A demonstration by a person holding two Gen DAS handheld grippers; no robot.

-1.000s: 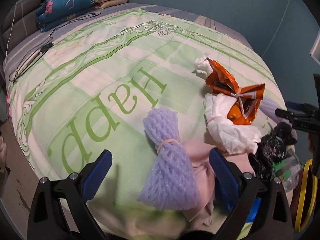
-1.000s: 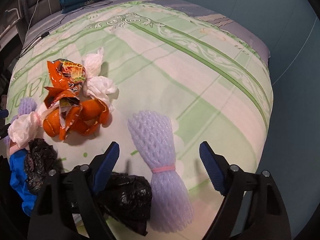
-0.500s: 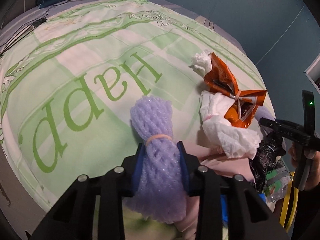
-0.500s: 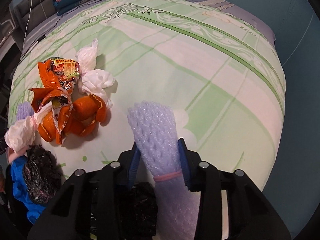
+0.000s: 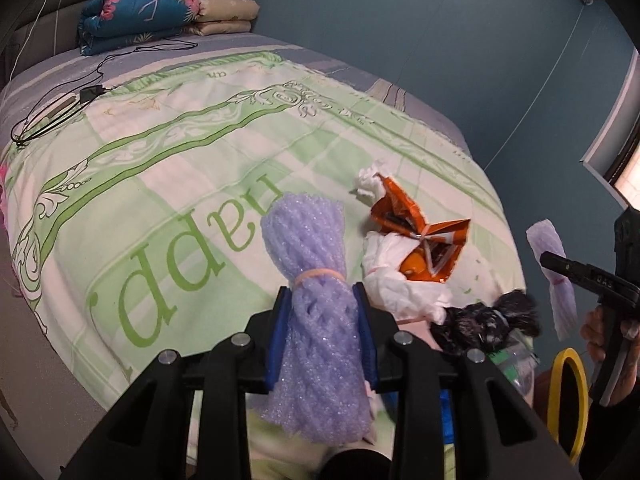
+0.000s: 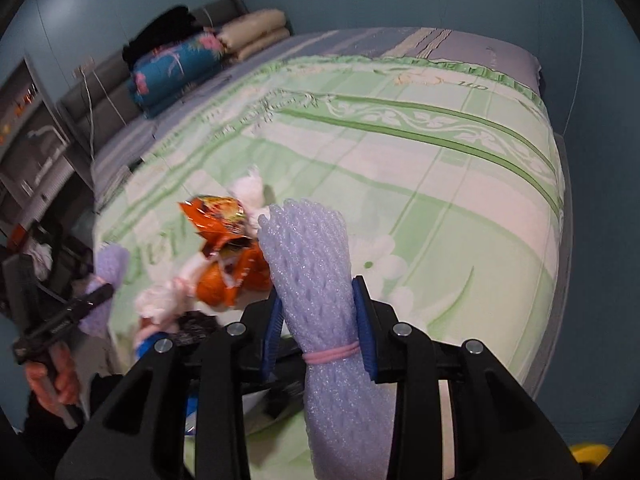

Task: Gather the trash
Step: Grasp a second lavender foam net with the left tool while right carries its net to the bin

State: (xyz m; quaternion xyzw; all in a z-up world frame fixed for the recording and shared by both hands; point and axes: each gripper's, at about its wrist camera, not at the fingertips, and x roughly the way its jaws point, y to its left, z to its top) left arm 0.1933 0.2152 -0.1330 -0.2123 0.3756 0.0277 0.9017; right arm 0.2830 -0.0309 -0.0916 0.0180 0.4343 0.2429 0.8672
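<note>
Left wrist view shows your left gripper [image 5: 323, 330] pinched tight on a purple foam net bundle [image 5: 316, 308], its blue pads [image 5: 277, 336] pressing in just below the pale rubber band [image 5: 318, 274] that cinches the bundle's waist. The bundle stands up between the fingers, clear of the green bedspread [image 5: 168, 168], its flared top in front of the printed lettering. Just right of it on the cover lie an orange snack wrapper [image 5: 416, 228], crumpled white tissue [image 5: 400, 292] touching the wrapper, and a black plastic bag [image 5: 486, 320] at the bed's near edge. A yellow ring [image 5: 568, 392] sits below the bag, past the bed edge.

Your right gripper [image 6: 318, 326] is likewise squeezed onto a second purple foam net [image 6: 320, 292], pads closing on it just above its pink band [image 6: 330, 354], with the net tilted slightly left and lifted off the bed. Behind it, partly hidden, are the wrapper [image 6: 218, 216], orange peel [image 6: 224, 284] and tissue [image 6: 160, 304]. Folded blankets [image 5: 160, 12] rest at the far end, with a black cable [image 5: 80, 92] lying on the cover well apart from the trash.
</note>
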